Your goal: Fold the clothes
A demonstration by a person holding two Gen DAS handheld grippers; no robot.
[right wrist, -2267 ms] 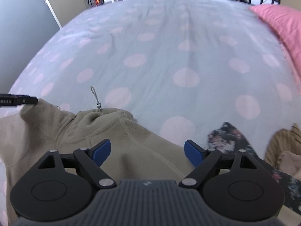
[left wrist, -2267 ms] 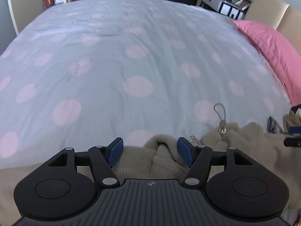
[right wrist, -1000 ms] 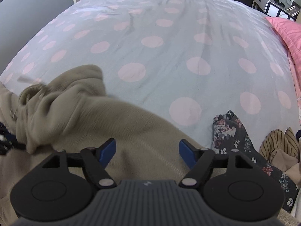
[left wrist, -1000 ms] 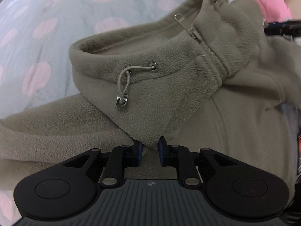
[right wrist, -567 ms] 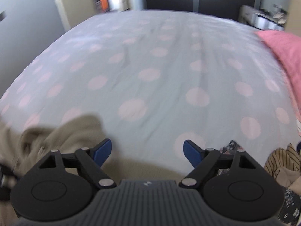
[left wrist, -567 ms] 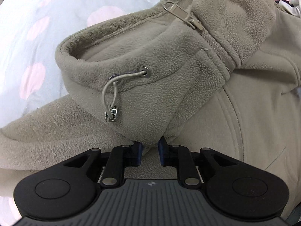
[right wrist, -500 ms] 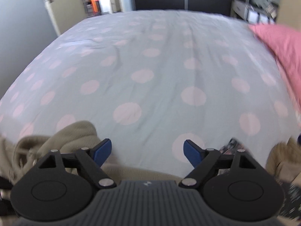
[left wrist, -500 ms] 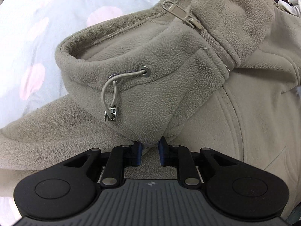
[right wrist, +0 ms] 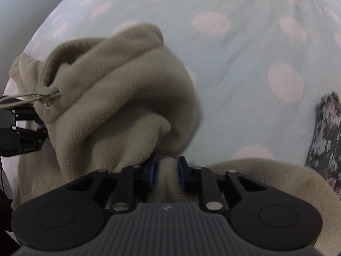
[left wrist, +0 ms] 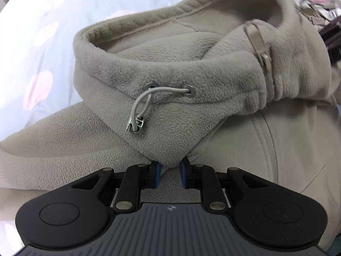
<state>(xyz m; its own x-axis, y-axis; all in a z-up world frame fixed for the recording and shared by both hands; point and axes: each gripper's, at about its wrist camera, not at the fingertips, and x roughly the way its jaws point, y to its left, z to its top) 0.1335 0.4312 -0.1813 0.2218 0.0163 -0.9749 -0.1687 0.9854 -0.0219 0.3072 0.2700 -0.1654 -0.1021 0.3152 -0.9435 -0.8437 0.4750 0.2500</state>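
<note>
- Fleece hoodie (left wrist: pixel 213 68) hangs bunched over the spotted bedspread (right wrist: pixel 245 49), directly ahead of both our grippers.
- Our left gripper (left wrist: pixel 169 171) has its jaws nearly closed, pinching the collar's lower point.
- Our right gripper (right wrist: pixel 165 170) is clamped on a fleece fold.
- We judge the collar runs from one grip to the other, left to right; neither hand is nearer.
- Floral garment (right wrist: pixel 326 140) lies apart, to the right.

Fleece hoodie (left wrist: pixel 213 68) is seen in plain beige-khaki, w/ grey drawcord (left wrist: pixel 140 104) and metal-grey eyelets. Bedspread (right wrist: pixel 245 49), at 12 o'clock, is pale blue w/ pink polka dots. Dark floral-print fabric (right wrist: pixel 326 132) is shown at 3 o'clock. Gripper bodies are black, pads (left wrist: pixel 157 173) blue.
</note>
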